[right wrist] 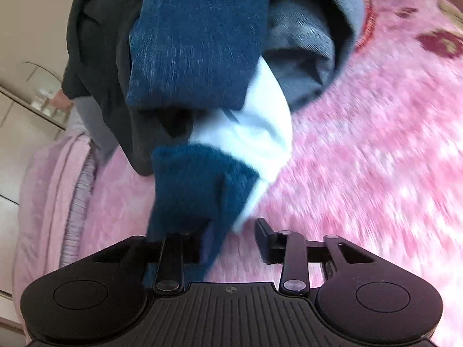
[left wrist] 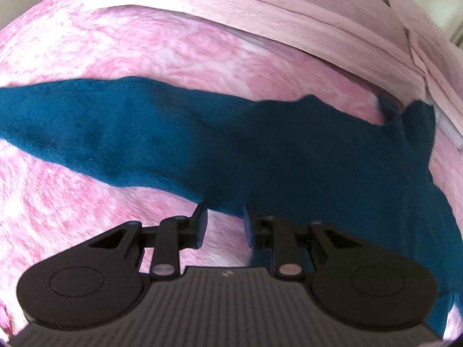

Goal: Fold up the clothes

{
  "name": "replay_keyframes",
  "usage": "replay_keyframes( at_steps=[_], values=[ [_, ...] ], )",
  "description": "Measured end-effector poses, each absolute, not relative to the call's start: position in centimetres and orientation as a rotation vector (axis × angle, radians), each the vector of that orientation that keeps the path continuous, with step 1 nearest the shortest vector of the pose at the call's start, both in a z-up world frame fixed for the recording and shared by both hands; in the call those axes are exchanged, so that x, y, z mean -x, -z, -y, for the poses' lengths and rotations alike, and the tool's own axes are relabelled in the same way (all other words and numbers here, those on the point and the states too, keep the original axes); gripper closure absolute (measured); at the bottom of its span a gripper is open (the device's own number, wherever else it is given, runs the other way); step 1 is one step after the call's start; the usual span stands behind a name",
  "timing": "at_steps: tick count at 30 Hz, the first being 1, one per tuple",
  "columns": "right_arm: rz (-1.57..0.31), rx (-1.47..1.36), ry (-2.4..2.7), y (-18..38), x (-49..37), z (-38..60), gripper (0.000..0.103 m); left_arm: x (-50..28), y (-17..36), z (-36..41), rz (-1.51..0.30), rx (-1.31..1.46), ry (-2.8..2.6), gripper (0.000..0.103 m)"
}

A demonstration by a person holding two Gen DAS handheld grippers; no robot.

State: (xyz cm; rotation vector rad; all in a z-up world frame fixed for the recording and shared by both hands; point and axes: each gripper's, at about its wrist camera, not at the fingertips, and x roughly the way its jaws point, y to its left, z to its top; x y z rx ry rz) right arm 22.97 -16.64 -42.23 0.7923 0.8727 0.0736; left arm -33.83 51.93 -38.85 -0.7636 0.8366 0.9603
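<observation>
Teal fleece garment [left wrist: 260, 150] spread across pink plush blanket [left wrist: 86, 202]; left tool [left wrist: 224, 225] parted, empty, at its edge; right tool [right wrist: 231, 240] parted, fleece beside 1 finger.

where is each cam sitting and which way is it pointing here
Left wrist: rides on the left gripper, looking down along its fingers at a teal garment spread on the pink blanket; only the gripper's own black fingers and body show, jaws apart.
Right wrist: rides on the right gripper, looking down and forward at a clothes pile, with teal cloth lying over its left finger; jaws apart, no hand visible.
Shared: the teal garment and the pink blanket.
</observation>
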Motion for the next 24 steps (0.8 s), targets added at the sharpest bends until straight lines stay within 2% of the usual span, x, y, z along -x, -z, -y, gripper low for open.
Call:
replay_keyframes(
  at_steps=[3,4,5,11,15,17,18,19,20,22,24],
  values=[
    [-0.871,-0.774,-0.084,42.4,-23.8,16.6,0.067,33.4,38.3,-50.7,-0.841,0.740,-0.947,0.082],
    [-0.870,-0.765,-0.087,42.4,-24.1,16.6,0.073,33.4,38.2,-50.3,-0.843,0.739,-0.946,0.082],
    [-0.869,-0.744,-0.092,41.9,-24.2,16.9,0.094,33.3,38.1,-49.8,-0.846,0.738,-0.944,0.082],
    [-0.768,-0.561,-0.113,36.8,-22.8,18.4,0.096,34.2,36.6,-47.4,-0.854,0.689,-0.941,0.082],
    [-0.897,-0.453,-0.106,39.2,-23.2,18.1,0.094,35.7,37.0,-46.8,-0.880,0.691,-0.958,0.081],
    [-0.925,-0.439,-0.086,40.0,-23.2,17.7,0.083,36.9,37.1,-46.7,-0.888,0.697,-0.982,0.080],
    [-0.920,-0.436,-0.081,40.0,-23.1,17.4,0.082,37.8,37.1,-46.8,-0.885,0.704,-1.000,0.079],
    [-0.917,-0.437,-0.076,39.9,-22.9,17.3,0.077,38.8,37.0,-46.9,-0.877,0.714,-1.023,0.077],
    [-0.920,-0.449,-0.069,39.5,-22.4,17.3,0.058,39.9,36.9,-47.1,-0.868,0.726,-1.053,0.073],
    [-0.906,-0.443,-0.043,38.3,-21.4,16.7,0.030,42.3,36.9,-48.0,-0.842,0.772,-1.128,0.071],
    [-0.902,-0.405,-0.031,37.3,-20.0,16.1,0.030,44.9,36.9,-49.4,-0.800,0.832,-1.198,0.069]
  ],
)
